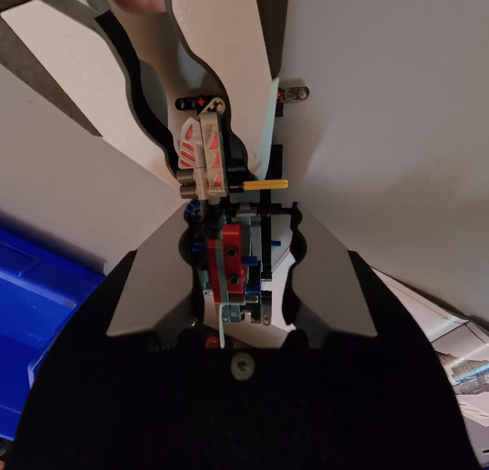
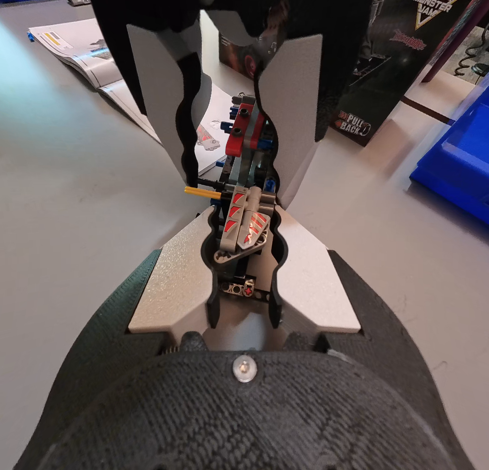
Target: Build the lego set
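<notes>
A: Where is the lego assembly (image 2: 243,182) held?

B: It is carried above the table (image 2: 79,219), caught from both ends. The grey panels striped in red (image 2: 244,225) are clamped between the fingers of the right gripper (image 2: 244,235), while the end with the red block (image 1: 231,258) lies between the fingers of the left gripper (image 1: 238,245).

A: Is the left one closed on it?

B: One finger is pressed against the model; a gap is seen on the other side, so a firm grip cannot be told from these views.

A: Why is it held from opposite ends?

B: Probably so that the model is braced while a part is seated or pressed; neither end can swing. The yellow axle (image 1: 266,185) is left sticking out sideways, free of both sets of fingers, perhaps for that reason.

A: What else is seen?

B: An open instruction booklet (image 2: 87,60) lies on the table beyond, a dark product box (image 2: 383,60) stands behind, and a blue bin (image 2: 460,145) is set to the side, within reach for the next piece.
</notes>
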The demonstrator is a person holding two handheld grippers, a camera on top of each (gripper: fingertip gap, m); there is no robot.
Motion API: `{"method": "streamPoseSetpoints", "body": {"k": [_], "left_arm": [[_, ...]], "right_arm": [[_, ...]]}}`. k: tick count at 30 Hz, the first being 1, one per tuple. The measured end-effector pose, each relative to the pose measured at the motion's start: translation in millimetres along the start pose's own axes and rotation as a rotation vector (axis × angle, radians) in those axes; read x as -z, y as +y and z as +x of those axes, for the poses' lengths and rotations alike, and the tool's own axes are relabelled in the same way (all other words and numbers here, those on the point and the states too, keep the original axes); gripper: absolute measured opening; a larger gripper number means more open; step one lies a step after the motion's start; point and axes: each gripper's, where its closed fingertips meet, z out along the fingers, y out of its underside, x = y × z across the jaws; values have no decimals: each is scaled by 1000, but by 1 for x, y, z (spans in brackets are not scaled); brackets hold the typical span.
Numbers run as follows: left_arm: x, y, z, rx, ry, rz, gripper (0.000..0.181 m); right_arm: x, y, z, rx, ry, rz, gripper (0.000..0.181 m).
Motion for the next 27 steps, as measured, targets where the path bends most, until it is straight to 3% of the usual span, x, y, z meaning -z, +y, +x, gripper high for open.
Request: {"method": "streamPoseSetpoints", "body": {"k": [19, 27], "left_arm": [[-3, 3, -6, 22, 18, 21, 65], [-3, 1, -4, 55, 33, 6, 73]], "right_arm": [[-1, 1, 2, -19, 3, -5, 36], [-1, 1, 5, -15, 21, -10, 35]]}}
